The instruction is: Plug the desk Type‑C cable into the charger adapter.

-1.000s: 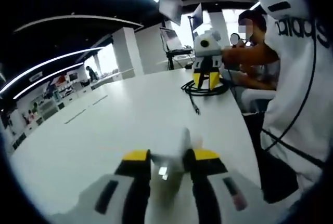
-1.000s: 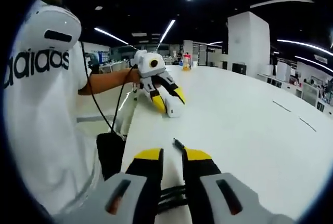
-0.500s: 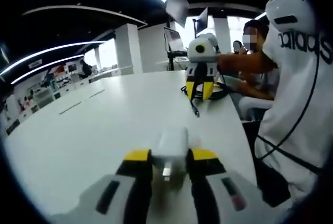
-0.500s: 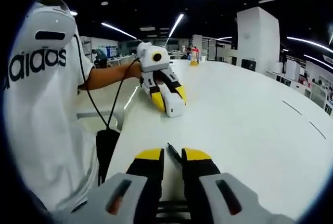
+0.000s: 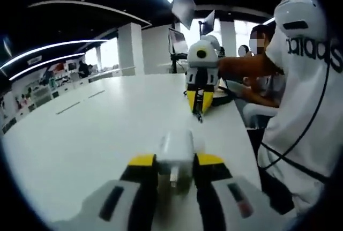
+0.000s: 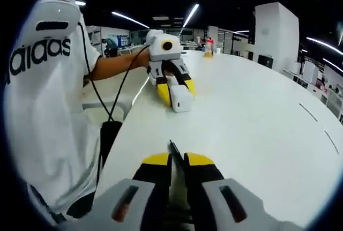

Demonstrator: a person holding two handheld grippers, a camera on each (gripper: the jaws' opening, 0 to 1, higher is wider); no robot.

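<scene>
in my left gripper view, my left gripper [image 5: 176, 162] comes up from six o'clock, held low and near level over the white table [image 5: 96, 129], its yellow-tipped jaws pinching the charger adapter [image 5: 175, 148] between them. the adapter is a white, rounded block standing out past the jaw tips toward twelve o'clock, with a small metallic glint on its near face. at about one o'clock from it, farther along the table, the right gripper [image 5: 200, 98] points down at the surface, tips close together, with the dark end of the type-c cable [image 5: 198, 114] sticking out below them. the person's forearm [image 5: 244, 65] reaches to it from three o'clock.

in my right gripper view, my right gripper [image 6: 177, 162] also rises from six o'clock, jaws pressed in on the type-c cable [image 6: 174, 149], whose thin black plug end pokes out past the tips toward twelve o'clock. at twelve o'clock the left gripper [image 6: 181, 96] lies angled low on the table [image 6: 257, 113], the white adapter [image 6: 181, 101] at its tips. plug and adapter are well apart.
</scene>
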